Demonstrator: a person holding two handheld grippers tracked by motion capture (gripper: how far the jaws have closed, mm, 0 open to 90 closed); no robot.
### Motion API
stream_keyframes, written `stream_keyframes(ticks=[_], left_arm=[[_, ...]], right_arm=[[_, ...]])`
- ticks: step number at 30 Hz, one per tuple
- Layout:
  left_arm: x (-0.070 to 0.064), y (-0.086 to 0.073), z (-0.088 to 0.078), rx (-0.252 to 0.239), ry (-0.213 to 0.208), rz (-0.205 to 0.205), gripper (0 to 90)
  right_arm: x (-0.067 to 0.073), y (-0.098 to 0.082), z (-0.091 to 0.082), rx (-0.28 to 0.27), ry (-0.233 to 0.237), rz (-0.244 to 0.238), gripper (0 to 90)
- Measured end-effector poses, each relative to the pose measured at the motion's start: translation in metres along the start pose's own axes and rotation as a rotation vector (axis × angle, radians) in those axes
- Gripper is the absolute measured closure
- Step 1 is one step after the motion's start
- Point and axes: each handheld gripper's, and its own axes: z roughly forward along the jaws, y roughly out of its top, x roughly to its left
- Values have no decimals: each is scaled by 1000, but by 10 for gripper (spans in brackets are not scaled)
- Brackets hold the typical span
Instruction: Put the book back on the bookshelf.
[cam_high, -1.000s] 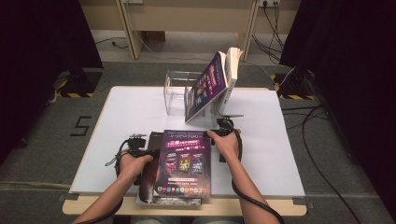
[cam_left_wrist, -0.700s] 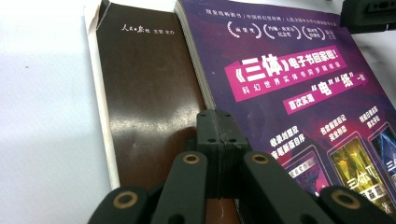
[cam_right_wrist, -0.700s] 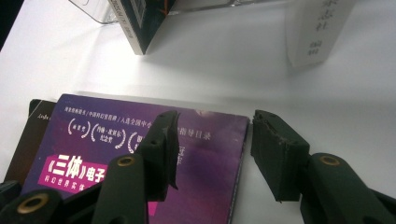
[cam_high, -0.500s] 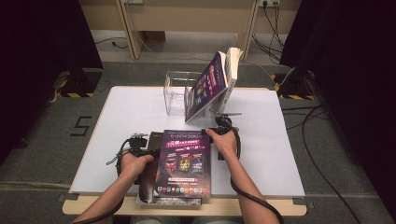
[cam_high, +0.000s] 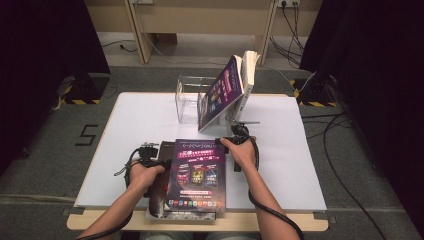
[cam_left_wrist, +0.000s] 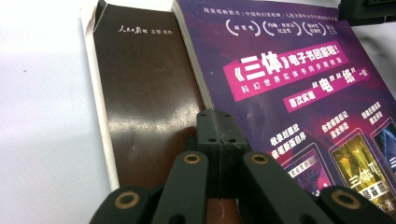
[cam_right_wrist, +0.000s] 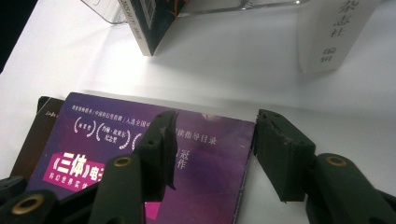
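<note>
A purple-covered book (cam_high: 197, 175) lies on top of a stack at the table's front edge, over a dark brown book (cam_high: 162, 150) that sticks out to its left. My left gripper (cam_high: 150, 152) rests at the stack's left side; its jaws (cam_left_wrist: 218, 126) are shut with nothing in them, just above the brown book (cam_left_wrist: 144, 93) beside the purple cover (cam_left_wrist: 299, 84). My right gripper (cam_high: 231, 135) is at the purple book's far right corner. Its jaws (cam_right_wrist: 215, 140) have just been opening and stand apart, one above the cover (cam_right_wrist: 201, 186), one off its edge, neither pressing on it.
Behind the stack a clear plastic stand (cam_high: 190, 97) holds another purple book (cam_high: 222, 92) that leans steeply, with a white book (cam_high: 248, 70) upright behind it. In the right gripper view the leaning book (cam_right_wrist: 149, 28) and the white spine (cam_right_wrist: 336, 32) stand close ahead. White tabletop (cam_high: 135, 125) surrounds them.
</note>
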Motion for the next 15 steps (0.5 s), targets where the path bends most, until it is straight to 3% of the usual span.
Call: stream_keyframes(ticks=[7,11,15], left_arm=[[-4,2,3,9,2,10,898],[-7,2,5,6,-3,13,898],[-8,3,5,12,3,21,898]], right_arm=[[-3,3,-1,24,7,50,541],[0,2,0,21,-11,37,547],[-4,2,-1,21,-2,59,586]])
